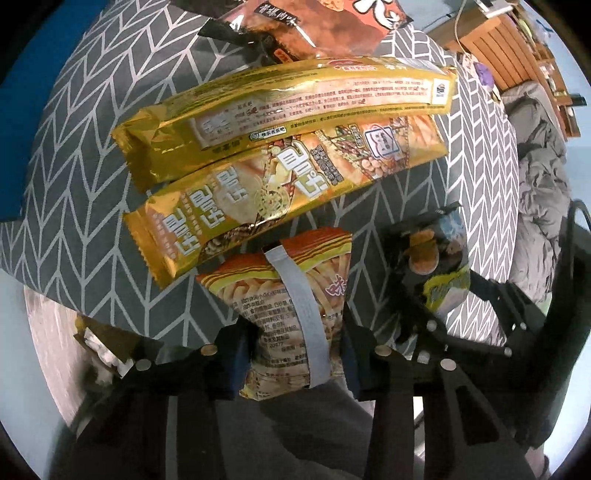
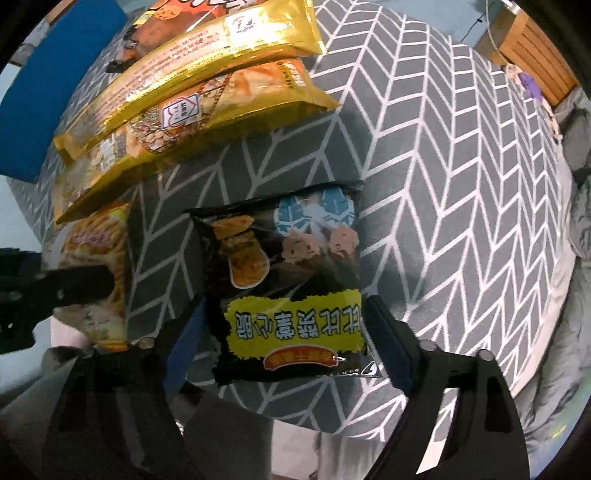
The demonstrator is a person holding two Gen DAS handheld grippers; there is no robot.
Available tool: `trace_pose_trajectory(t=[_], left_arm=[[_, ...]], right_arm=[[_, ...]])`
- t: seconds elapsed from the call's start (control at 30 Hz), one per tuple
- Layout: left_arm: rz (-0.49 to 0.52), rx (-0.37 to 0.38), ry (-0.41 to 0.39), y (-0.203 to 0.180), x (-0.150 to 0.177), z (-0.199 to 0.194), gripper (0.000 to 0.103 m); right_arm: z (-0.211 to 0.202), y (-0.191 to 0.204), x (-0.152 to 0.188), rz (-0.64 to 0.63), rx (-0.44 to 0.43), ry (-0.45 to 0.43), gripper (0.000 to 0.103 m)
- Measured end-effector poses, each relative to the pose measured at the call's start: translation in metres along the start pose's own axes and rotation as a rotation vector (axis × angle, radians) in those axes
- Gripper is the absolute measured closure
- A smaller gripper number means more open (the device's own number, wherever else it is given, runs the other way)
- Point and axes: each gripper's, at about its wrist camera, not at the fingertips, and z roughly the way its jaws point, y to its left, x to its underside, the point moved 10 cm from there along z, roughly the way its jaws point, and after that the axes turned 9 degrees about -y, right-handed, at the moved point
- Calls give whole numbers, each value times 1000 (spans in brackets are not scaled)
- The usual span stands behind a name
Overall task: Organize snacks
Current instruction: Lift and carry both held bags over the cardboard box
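Note:
My left gripper (image 1: 291, 354) is shut on an orange-and-yellow snack bag (image 1: 280, 306) with a grey seam strip, held just over the near edge of the grey chevron tablecloth (image 1: 92, 147). Two long gold packs (image 1: 288, 110) lie side by side just beyond it. My right gripper (image 2: 291, 339) has its jaws around a black cookie bag (image 2: 291, 284) with a yellow label, pads touching its sides. In the left wrist view that black bag (image 1: 443, 266) sits to the right in the other gripper. In the right wrist view the orange bag (image 2: 96, 266) shows at left.
A red-brown snack bag (image 1: 332, 22) and a dark packet (image 1: 258, 33) lie at the far end. The gold packs (image 2: 192, 85) show upper left in the right wrist view. Grey bedding (image 1: 539, 177) and a wooden rack (image 1: 495, 44) stand right. A blue surface (image 2: 55, 85) lies left.

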Motion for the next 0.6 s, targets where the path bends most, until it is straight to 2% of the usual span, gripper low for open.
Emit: trace_pose_trajectory(t=[0.03, 0.4, 0.6], left_arm=[[8, -1, -3, 0, 0, -2, 61], [84, -8, -75, -3, -7, -43, 61], [96, 2, -119, 1, -19, -72, 61]], right_arm=[[-1, -1, -1, 2, 11, -3, 33], [-16, -5, -4, 47, -31, -37, 34], [-42, -1, -25, 68, -44, -87, 34]])
